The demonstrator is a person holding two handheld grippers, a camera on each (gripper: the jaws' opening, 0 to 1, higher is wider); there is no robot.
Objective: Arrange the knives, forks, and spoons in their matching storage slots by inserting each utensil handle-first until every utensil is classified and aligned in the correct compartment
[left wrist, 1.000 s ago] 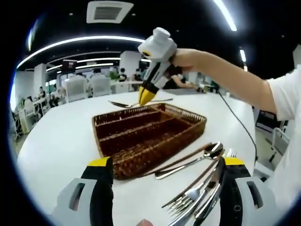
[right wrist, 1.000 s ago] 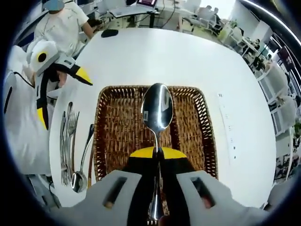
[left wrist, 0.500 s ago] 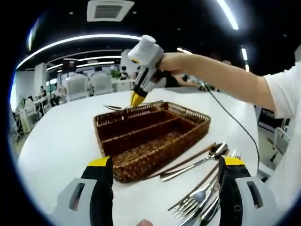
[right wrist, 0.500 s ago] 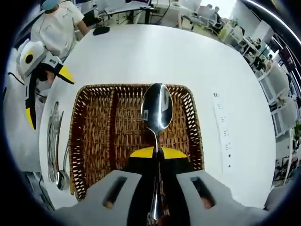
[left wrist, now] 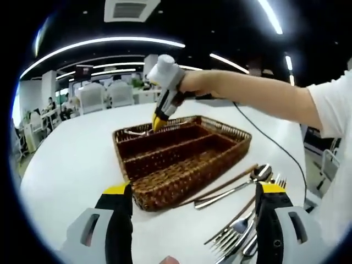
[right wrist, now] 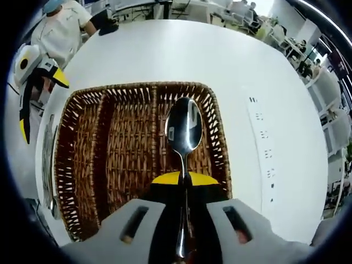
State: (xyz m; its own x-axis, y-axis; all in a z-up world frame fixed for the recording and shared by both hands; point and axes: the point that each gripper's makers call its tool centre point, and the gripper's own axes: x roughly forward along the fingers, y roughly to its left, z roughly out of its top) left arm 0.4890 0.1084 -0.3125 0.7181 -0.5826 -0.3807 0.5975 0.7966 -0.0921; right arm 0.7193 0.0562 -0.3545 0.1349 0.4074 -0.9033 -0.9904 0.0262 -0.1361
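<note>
The right hand-held gripper [right wrist: 184, 179] is closed on a spoon [right wrist: 183, 132], with the yellow-tipped jaws pressed together on the handle, and the bowl points away from the camera toward 12 o'clock in the right gripper view. The spoon hangs over the wicker tray [right wrist: 82, 165], above the compartment at the 3 o'clock side of that view; I cannot tell if it touches the weave. The tray has three long compartments w/ dividers between them and stands on a white round surface [right wrist: 220, 60]. In the left gripper view the same right hand-held gripper [left wrist: 158, 122] shows at about 12 o'clock, held by a person's bare forearm [left wrist: 247, 96] that comes in from 3 o'clock, and its yellow tip is down at the far compartment of the tray [left wrist: 181, 165], where a bit of the spoon's metal shows. The left hand-held gripper [left wrist: 192, 201] is open, its two jaws well apart at the bottom of its own view, w/ nothing between them. It shows also in the right gripper view [right wrist: 38, 93] at about 10 o'clock, beside the tray. On the surface near the tray's 4 o'clock side in the left gripper view lie a second spoon [left wrist: 242, 184] beside a dark thin stick, and forks [left wrist: 234, 236] in a loose pile just beside the right-hand jaw. Chairs and desks of an office show in the background, blurred.
</note>
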